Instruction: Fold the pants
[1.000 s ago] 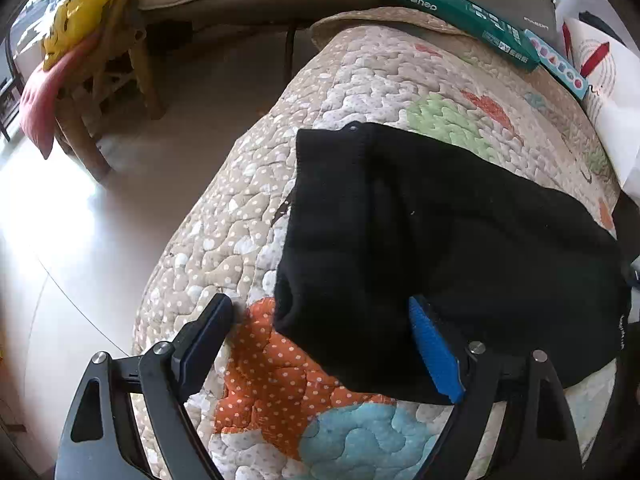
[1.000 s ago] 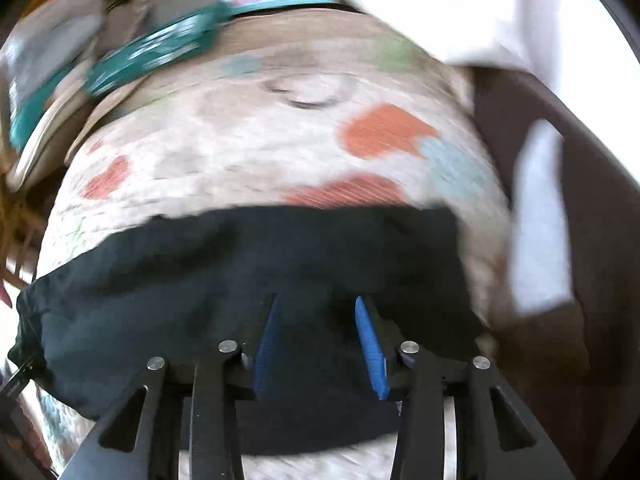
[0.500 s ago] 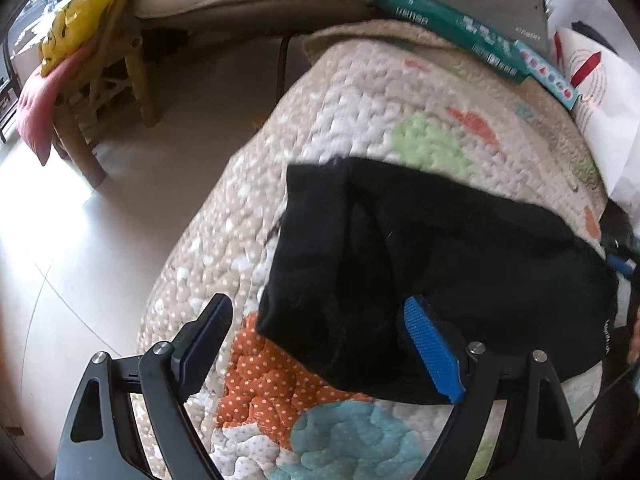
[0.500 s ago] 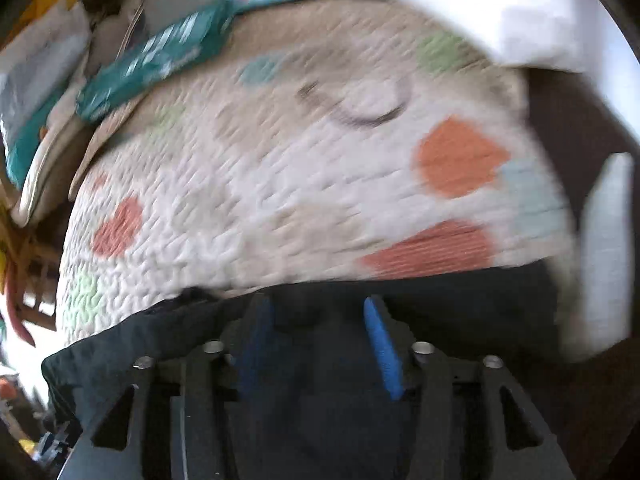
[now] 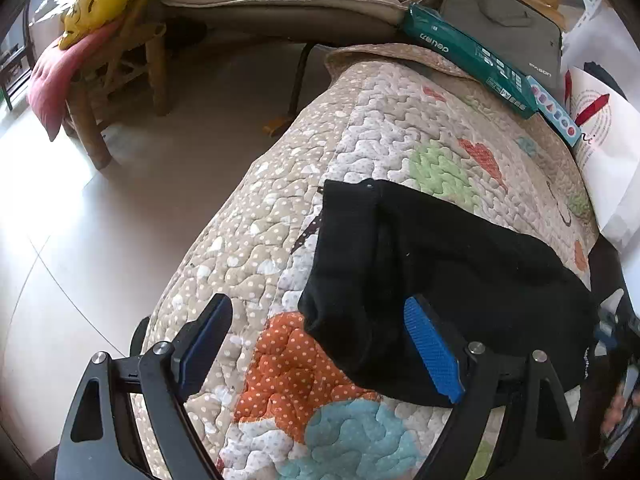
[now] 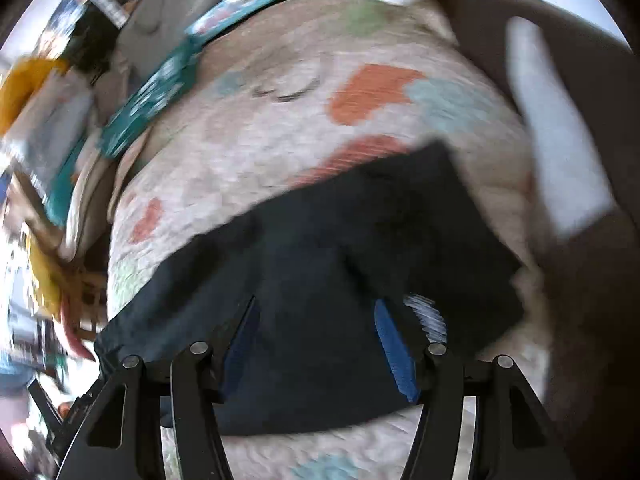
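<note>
Swinging around since a moment ago, our right gripper [image 6: 320, 344] now sits spread wide over the folded black soft pants [image 5: 440, 264], holding nothing. Our left gripper [image 5: 320, 344] is spread too. Those pants lie on the spotty patchwork quilt [image 5: 360, 136].

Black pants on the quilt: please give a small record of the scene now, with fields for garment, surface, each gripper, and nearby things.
garment: black pants, folded into a compact bundle, lying flat
surface: patchwork quilt
left gripper: open, over the bundle's left end, holding nothing
right gripper: open, above the pants; view blurred
nearby: teal box and grey bag at the quilt's far edge
floor side: wooden chair with yellow and pink cloth
</note>
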### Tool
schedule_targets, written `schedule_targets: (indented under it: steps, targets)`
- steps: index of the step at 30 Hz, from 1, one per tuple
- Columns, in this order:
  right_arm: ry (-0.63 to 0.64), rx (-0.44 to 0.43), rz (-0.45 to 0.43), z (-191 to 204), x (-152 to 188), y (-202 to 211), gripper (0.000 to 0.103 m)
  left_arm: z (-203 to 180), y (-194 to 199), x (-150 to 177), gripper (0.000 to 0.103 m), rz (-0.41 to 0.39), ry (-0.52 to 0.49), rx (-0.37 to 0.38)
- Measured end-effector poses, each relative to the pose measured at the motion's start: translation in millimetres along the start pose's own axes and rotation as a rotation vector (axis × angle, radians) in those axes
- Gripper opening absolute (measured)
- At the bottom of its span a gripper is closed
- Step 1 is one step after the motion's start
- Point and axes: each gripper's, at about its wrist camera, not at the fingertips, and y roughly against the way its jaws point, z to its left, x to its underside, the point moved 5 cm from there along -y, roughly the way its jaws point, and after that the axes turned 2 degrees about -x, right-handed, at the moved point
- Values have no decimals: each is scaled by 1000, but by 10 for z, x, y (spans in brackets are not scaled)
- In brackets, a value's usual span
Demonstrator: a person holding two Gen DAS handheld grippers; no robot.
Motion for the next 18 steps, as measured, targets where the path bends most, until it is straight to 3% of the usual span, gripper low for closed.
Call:
schedule_targets:
  steps: [5,7,8,12,17,18]
  targets:
    - [204,37,52,848,-301,-509,63,-218,-52,60,88,-1,-83,-9]
    - [228,45,63,1057,-421,-716,51,-334,-76,98,88,-14,-139,-22]
    - [228,53,81,1133,-482,-854,50,-384,-88,120,88,-20,-168,-33]
    - [227,122,177,1221,-532,-1237,50,-523,-195,240,88,9,-272,-98]
    - [329,256,276,1228,-414,-1452,49,-441,-268,260,88,53,-224,-72]
    - [341,246,277,1251,-399,-1444,35,-434,-268,262,88,51,-222,-73]
